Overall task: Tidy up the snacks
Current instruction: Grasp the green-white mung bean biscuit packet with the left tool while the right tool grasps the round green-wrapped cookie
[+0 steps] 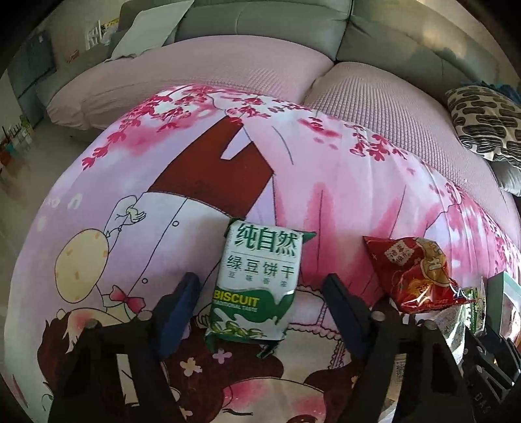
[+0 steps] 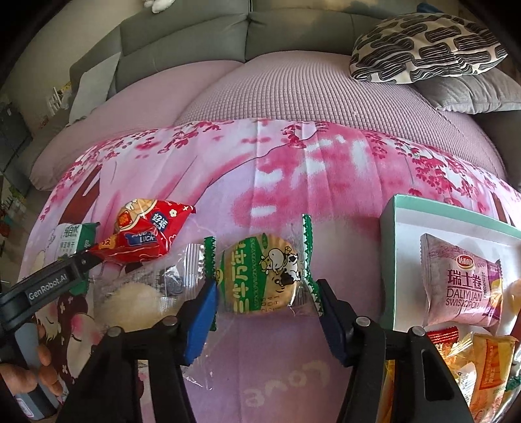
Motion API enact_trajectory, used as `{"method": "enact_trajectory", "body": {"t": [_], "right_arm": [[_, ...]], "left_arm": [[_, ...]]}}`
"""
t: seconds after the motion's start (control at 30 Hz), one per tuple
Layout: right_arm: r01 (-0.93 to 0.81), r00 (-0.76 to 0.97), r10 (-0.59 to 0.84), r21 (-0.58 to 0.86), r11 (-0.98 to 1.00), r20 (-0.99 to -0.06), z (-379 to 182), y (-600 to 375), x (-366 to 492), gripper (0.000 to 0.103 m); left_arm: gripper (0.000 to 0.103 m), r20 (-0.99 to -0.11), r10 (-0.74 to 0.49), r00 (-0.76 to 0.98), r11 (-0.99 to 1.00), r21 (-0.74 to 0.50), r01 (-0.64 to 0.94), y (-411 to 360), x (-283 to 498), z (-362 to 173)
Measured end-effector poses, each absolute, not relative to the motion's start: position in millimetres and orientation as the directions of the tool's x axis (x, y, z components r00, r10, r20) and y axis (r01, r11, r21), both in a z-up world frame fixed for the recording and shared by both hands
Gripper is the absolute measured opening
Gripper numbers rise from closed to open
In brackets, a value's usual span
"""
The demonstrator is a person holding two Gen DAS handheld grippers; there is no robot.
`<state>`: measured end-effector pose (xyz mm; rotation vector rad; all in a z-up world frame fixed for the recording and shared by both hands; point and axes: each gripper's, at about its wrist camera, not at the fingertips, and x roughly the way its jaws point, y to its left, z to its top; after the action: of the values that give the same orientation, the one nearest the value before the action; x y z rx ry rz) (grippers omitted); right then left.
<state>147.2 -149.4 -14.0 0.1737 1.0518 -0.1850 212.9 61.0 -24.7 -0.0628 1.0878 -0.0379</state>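
A pink cartoon-printed cloth covers the grey sofa. The white cardboard box runs off frame. The left gripper straddles a green-white biscuit packet, jaws spread, untouching. The right gripper flanks a round clear-wrapped cracker; contact is unclear.

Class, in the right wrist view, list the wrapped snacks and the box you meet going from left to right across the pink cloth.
green biscuit pack → red snack bag → round cow-print biscuit → white box → pink Swiss roll pack
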Motion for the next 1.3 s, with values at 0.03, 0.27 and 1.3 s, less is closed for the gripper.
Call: {"method": "enact_trajectory", "body": {"t": [0.03,0.27,1.3], "right_arm": [[0.235,0.481,-0.069,0.053,0.971,-0.874,-14.5,-149.1,147.6,0.062],[0.241,0.473,-0.063,0.060,0.969,-0.879,-17.1,-148.9,152.2,0.062],[0.268,0.476,-0.055,0.085,0.960,-0.878,-15.9,-157.2,144.0,0.048]], "left_arm": [[0.073,-0.884,-0.063,0.464,0.998,-0.069,0.003,60.3,212.8,-24.8],[0.067,-0.884,-0.043,0.465,0.999,-0.046,0.004,57.5,213.7,-28.2],[0.042,-0.876,-0.061,0.478,0.991,-0.111,-0.077,75.0,211.8,-22.8]]}}
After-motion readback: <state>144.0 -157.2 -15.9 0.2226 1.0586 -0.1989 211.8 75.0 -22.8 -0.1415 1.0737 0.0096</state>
